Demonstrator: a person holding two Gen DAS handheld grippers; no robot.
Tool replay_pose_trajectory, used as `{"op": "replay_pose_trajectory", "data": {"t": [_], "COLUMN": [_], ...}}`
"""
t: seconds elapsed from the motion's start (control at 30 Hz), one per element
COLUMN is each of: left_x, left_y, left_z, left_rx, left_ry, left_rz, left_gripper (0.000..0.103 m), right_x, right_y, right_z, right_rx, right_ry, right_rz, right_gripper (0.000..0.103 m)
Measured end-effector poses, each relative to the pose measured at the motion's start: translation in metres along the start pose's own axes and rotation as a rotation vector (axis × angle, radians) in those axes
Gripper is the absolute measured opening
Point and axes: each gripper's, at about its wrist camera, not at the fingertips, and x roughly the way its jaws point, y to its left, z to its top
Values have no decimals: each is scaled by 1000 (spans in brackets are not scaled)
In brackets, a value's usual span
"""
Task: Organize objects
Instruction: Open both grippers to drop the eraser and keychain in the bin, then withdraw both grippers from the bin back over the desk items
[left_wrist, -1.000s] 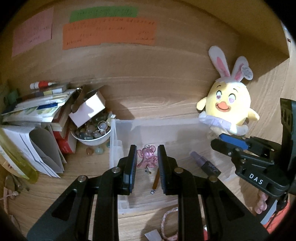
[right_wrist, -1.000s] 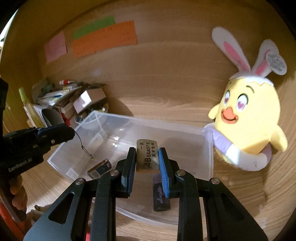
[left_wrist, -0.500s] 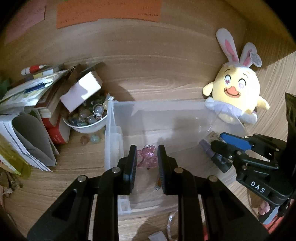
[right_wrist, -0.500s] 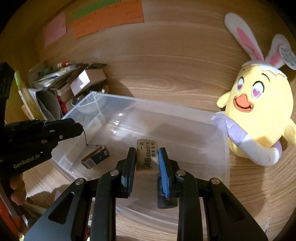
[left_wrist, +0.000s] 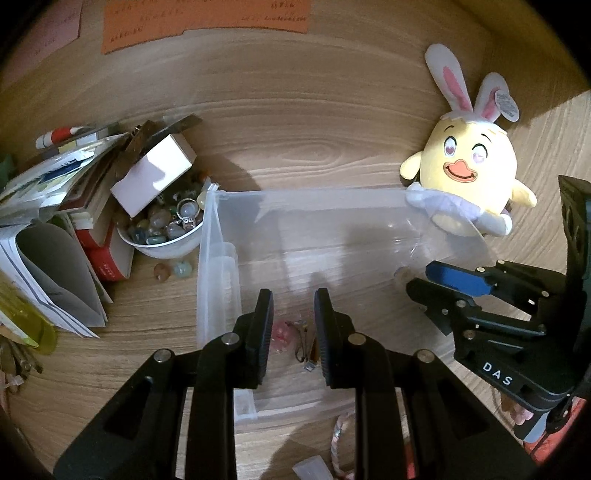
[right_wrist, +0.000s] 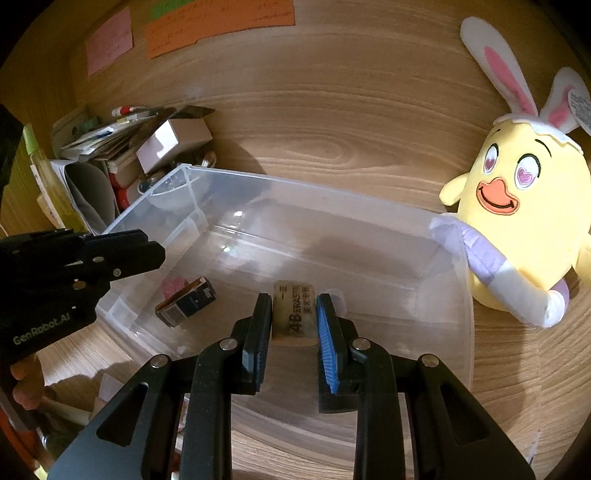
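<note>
Both hand-held grippers hang low over the clear plastic bin on the wooden tabletop, and both have come down a little compared with a moment ago: the bin floor now fills more of each view. The left hand-held gripper had a pink charm between its pads half a second ago; now the pink charm with its small metal clasp lies on the bin floor under the gap. The jaws stand narrowly apart and I see nothing pressed between them, so I judge the charm was released into the bin. The opening looks the same as before, therefore I am not fully sure of this.

The right hand-held gripper keeps its pads closed on the eraser, a beige block printed "4B", which stands upright between the black pad and the blue one. It is held over the near middle of the bin, low above the floor as far as I can judge. A small dark box lies on the floor to its left, with the charm just behind.

For the task this means one thing seems already stored, and the eraser is probably next to be let go. A yellow plush chick leans on the right end of the bin, outside.
</note>
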Motion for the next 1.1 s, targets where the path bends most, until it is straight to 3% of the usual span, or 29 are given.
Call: {"op": "replay_pose_trajectory", "data": {"t": [0.1,0.17,0.3,0.43,0.6,0.67,0.73,0.87,1.1], "left_x": [-1,-3,-13,-27,-49,-59,-68,-85,-105], "left_y": [1,2,0,-3,-8,-8,-9,-8,-10], "left_z": [-1,-1,1,4,6,6,4,-1,-19], "left_rx": [1,-2,6,10,31,32,32,27,38], "left_ry": [-2,-8,-33,-64,-108,-128,-145,-162,-172], "left_rz": [-2,-8,-7,-12,1,12,20,23,46], "left_gripper": [23,34,39,55,60,75,81,93,95], "right_x": [0,-1,-4,-14,-30,-38,-48,-68,-100], "right_y": [2,3,4,7,7,7,6,5,4], "right_z": [0,-1,-1,1,2,1,0,-4,-18], "right_rx": [-12,-15,-26,-34,-38,-40,-35,-19,3], "right_ry": [-2,1,-4,-34,-70,-85,-103,-139,-186], "right_rz": [-13,-11,-24,-36,-58,-68,-72,-67,-55], "right_gripper": [23,23,33,43,50,54,62,69,74]}}
